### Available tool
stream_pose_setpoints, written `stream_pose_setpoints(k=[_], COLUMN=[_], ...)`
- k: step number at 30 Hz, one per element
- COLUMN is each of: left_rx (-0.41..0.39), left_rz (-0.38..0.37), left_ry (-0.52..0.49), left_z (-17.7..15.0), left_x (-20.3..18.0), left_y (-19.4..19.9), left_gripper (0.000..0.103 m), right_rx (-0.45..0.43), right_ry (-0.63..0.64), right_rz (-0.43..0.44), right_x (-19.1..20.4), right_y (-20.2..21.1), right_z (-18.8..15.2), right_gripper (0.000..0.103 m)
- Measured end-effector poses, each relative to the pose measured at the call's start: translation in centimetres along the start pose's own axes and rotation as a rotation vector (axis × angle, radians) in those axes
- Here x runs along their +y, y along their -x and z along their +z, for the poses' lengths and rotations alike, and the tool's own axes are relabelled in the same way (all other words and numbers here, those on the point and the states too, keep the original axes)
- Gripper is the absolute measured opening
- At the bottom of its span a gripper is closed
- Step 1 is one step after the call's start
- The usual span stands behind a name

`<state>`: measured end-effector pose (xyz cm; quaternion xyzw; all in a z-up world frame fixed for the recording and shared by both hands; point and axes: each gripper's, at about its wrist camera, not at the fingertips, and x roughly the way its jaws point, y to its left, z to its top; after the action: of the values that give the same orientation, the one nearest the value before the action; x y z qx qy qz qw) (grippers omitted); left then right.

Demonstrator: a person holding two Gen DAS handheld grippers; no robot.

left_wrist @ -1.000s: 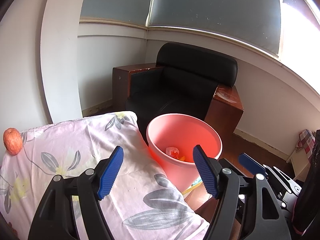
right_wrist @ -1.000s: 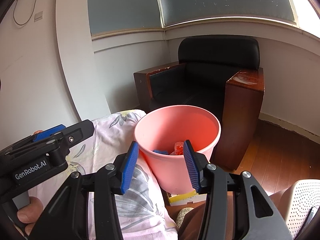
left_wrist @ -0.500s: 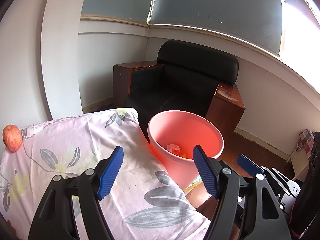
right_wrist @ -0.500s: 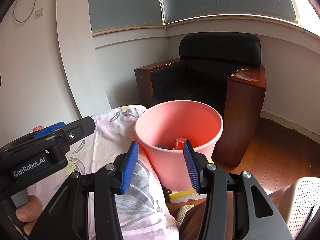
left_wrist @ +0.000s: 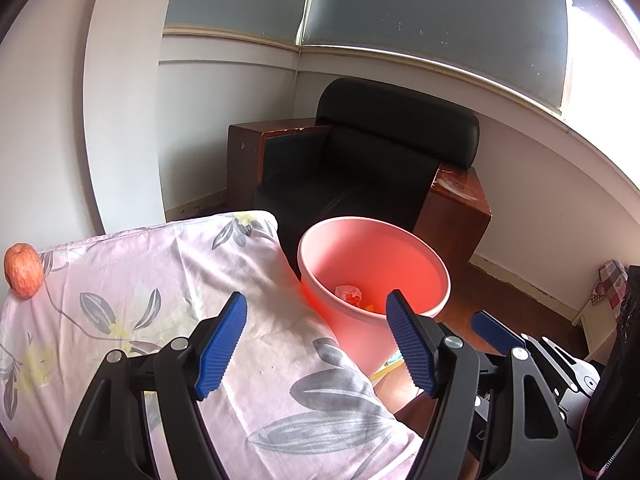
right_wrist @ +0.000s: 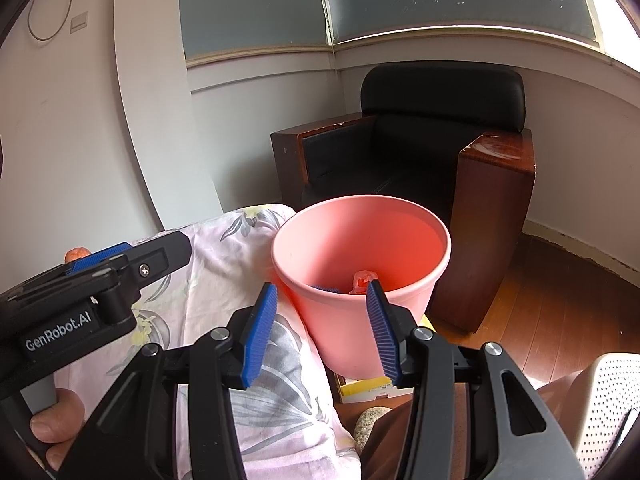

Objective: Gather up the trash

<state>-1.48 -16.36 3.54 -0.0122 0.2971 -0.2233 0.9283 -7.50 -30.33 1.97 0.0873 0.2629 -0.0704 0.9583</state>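
Both grippers pulled back from pink bin [left_wrist: 400, 264] | left gripper [left_wrist: 316, 344], right gripper [right_wrist: 322, 328] spread, empty | apple [left_wrist: 23, 265] at 10 o'clock | approach low, squeeze gently.

bin [right_wrist: 400, 240] contents mostly hidden

place: home room | cues: black armchair [left_wrist: 384, 168]; floral bedsheet [left_wrist: 160, 280]; wooden floor [right_wrist: 560, 312]

Left wrist view looking forward and down over the floral-sheeted bench [left_wrist: 168, 280], close above it, right wrist view alongside to its right, both facing the pink bin [left_wrist: 372, 272] and black armchair [right_wrist: 436, 136], shared corner.
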Motion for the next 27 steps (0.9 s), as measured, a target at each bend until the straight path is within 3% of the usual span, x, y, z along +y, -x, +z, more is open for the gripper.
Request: stream_pose_setpoints(k=[27], left_rx=[0.03], left_rz=[-0.012], left_ry=[-0.003], left_z=[-0.3], left_x=[0.27], left_y=[-0.68], left_gripper=[0.071], right_rx=[0.027], right_ry=[0.007], right_rz=[0.014], right_x=[0.03], right_y=[-0.69], right_z=[-0.33], right_gripper=[0.047])
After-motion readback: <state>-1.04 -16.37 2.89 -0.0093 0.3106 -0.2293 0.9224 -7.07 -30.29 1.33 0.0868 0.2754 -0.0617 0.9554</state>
